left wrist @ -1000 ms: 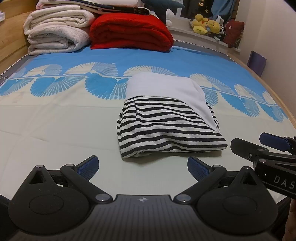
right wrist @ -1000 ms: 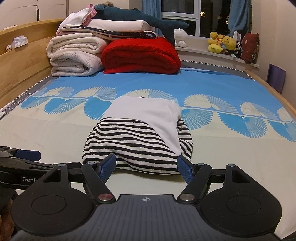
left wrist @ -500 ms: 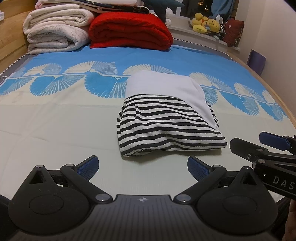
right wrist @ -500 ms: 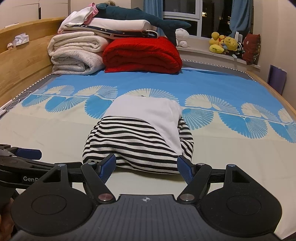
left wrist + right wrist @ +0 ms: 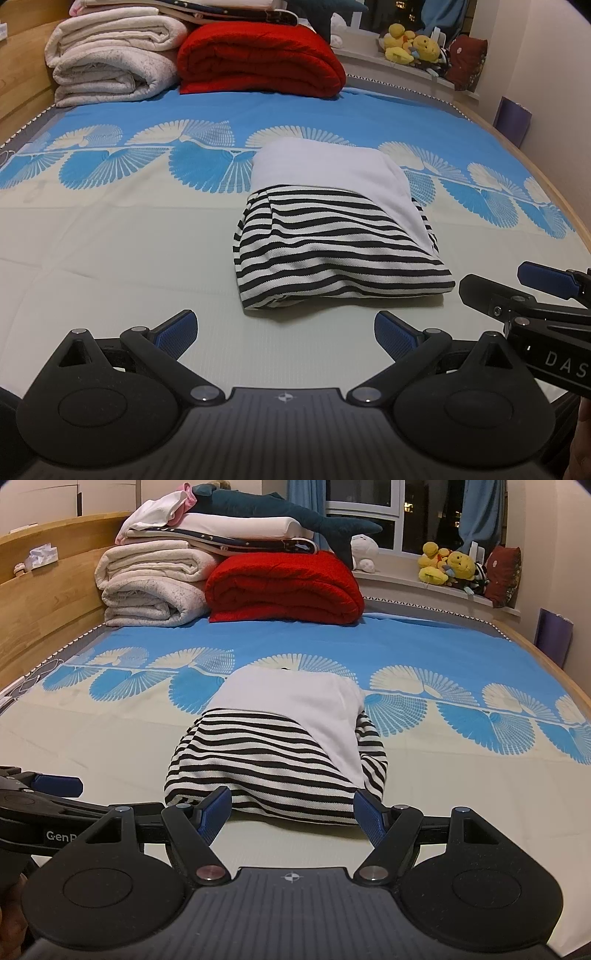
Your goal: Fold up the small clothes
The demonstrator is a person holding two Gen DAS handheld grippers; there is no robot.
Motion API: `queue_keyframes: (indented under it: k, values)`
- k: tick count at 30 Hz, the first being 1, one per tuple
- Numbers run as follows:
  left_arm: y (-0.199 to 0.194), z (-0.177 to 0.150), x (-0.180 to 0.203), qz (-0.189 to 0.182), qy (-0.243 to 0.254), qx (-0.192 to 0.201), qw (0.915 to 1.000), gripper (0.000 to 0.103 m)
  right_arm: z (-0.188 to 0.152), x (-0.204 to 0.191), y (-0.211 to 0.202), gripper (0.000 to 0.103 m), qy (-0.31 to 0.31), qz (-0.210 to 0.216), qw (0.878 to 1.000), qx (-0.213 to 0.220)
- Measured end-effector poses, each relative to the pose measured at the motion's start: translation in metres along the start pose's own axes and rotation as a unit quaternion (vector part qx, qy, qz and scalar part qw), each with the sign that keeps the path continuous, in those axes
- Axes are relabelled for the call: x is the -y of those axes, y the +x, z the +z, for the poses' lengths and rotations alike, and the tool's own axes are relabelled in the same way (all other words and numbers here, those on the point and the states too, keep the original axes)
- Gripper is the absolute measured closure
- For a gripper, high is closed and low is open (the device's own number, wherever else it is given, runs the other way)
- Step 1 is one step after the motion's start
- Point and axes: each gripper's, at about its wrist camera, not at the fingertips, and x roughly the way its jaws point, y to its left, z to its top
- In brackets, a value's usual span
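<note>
The black-and-white striped knit garment with a plain white panel [image 5: 332, 236] lies in a compact bundle on the bed sheet with a blue fan pattern and a pale near half [image 5: 110, 258], roughly at the middle of the bed, on the pale area where it meets the blue band.

Handling properties (judged): the garment is light, soft and limp. It will sag and unfold if lifted by one layer only. It is not fragile. The knit surface should give the blue pads fair friction. The near edge is a rounded fold of several layers; the recommended hold is at the two near corners of that edge, pinching all layers together.

Left tool [image 5: 284, 328]: jaws wide apart, nothing between them, nothing held. It hangs above the sheet, near the garment's near edge but clear of it. The garment lies ahead and slightly to the right of its centre line.

Right tool [image 5: 291, 808]: jaws wide apart, nothing held. In the right wrist view the garment [image 5: 280, 753] sits directly ahead, and its near edge appears between the two fingertips. Whether the pads touch the cloth cannot be told; they do not press on it.

The folded red blanket [image 5: 258, 59] and the stack of folded cream blankets [image 5: 110, 62] lie well apart at the head of the bed.
</note>
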Motion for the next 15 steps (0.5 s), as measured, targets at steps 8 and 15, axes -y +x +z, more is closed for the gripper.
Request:
queue_keyframes:
  k: [8, 15]
  values:
    - [0.0005, -0.0001, -0.0002, -0.001, 0.0, -0.001, 1.0, 0.001, -0.0008, 0.0009, 0.0002, 0.029, -0.001, 0.001, 1.0, 0.0]
    - [0.0012, -0.0012, 0.0004, -0.001, 0.003, -0.003, 1.0, 0.001, -0.0019, 0.0032, 0.0004, 0.029, 0.0, 0.003, 1.0, 0.001]
